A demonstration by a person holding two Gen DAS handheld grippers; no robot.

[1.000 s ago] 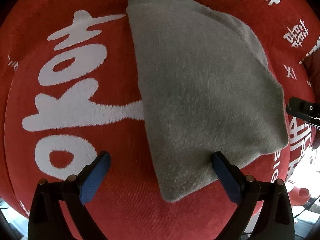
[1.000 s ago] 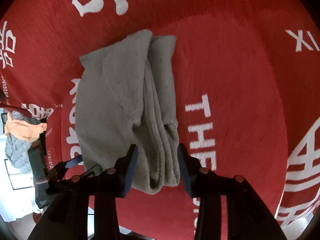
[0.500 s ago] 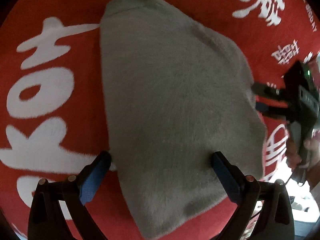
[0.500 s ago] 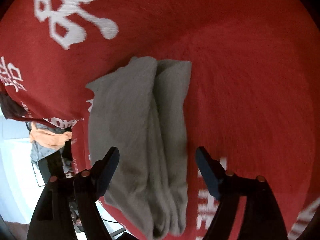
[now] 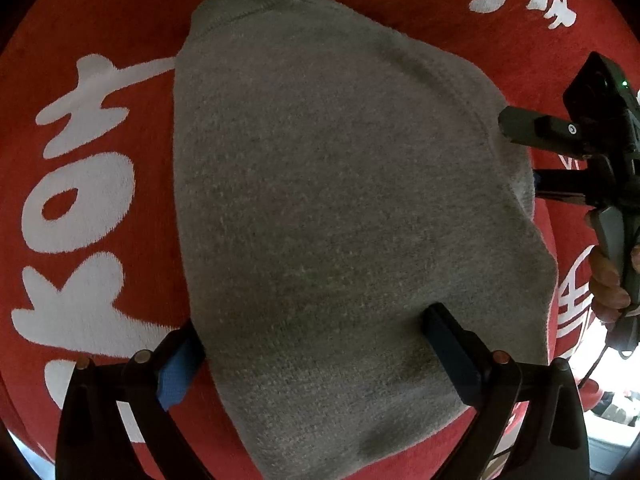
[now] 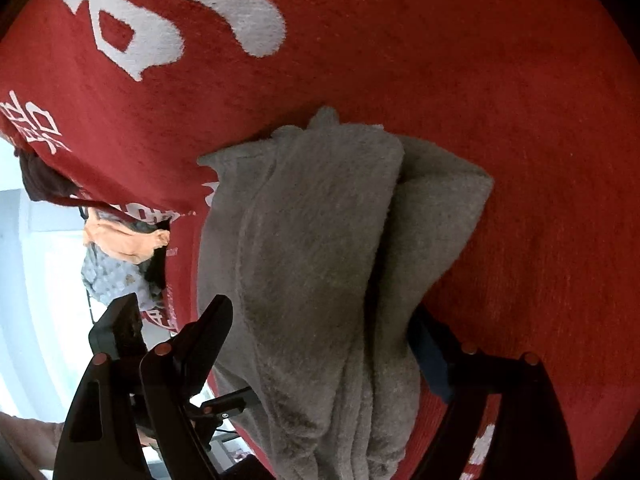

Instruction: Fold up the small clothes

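The right gripper (image 6: 320,344) fingers are opening astride the folded grey cloth (image 6: 320,240), gripping nothing; the left gripper (image 5: 312,344) fingers stand released over it. A fingertip snagging the fleece could undo the fold.

Home: red printed cloth (image 5: 120,360), laundry heap (image 6: 120,264) beyond.

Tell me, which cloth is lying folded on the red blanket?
The grey cloth. The orange cloth and the bluish dotted one sit bunched together beyond the red blanket edge.
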